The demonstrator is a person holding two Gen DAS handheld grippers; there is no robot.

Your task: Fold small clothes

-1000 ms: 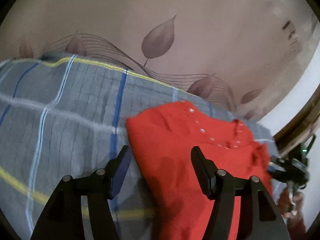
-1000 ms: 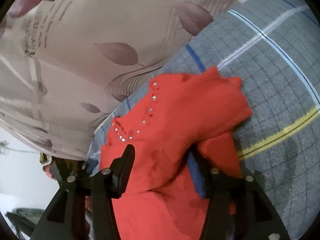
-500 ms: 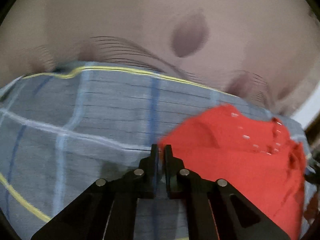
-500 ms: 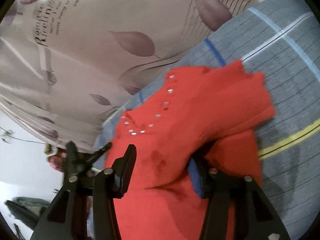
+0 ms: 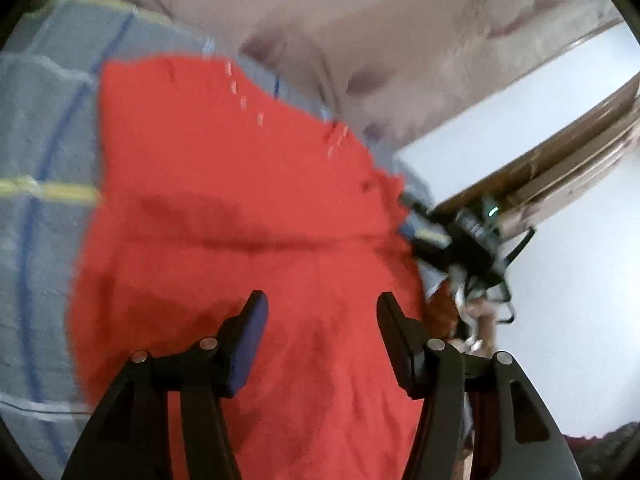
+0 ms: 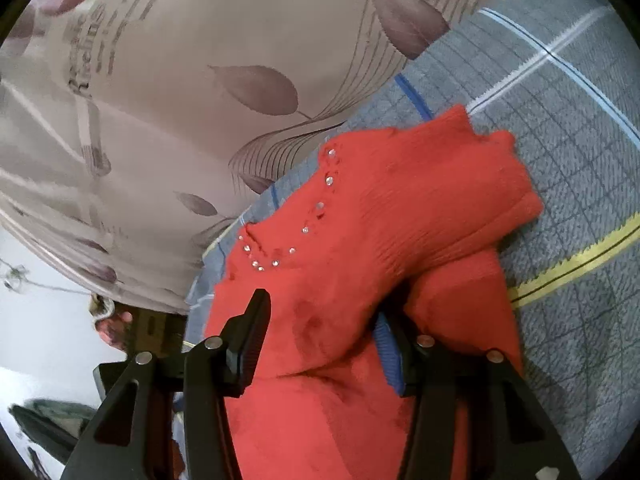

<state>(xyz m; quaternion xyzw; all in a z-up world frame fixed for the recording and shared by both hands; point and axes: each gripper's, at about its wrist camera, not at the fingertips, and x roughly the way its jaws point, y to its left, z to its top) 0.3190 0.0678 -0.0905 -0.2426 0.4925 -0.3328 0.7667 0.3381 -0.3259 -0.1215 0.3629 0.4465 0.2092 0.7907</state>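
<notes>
A small red knit top with silver studs at the neckline lies on a grey checked blanket. My left gripper is open, its fingers spread just above the lower part of the top. In the right wrist view the same top has one side folded over. My right gripper is open with the cloth between its fingers; its right finger sits under a raised fold. The right gripper's tip shows at the top's far edge in the left view.
A beige curtain with leaf print hangs close behind the blanket. A wooden frame and white wall lie to the right. The blanket has yellow and blue stripes.
My left gripper was shut half a second ago beside the top's left corner; it has opened and swung right over the top. The right gripper has barely moved.
</notes>
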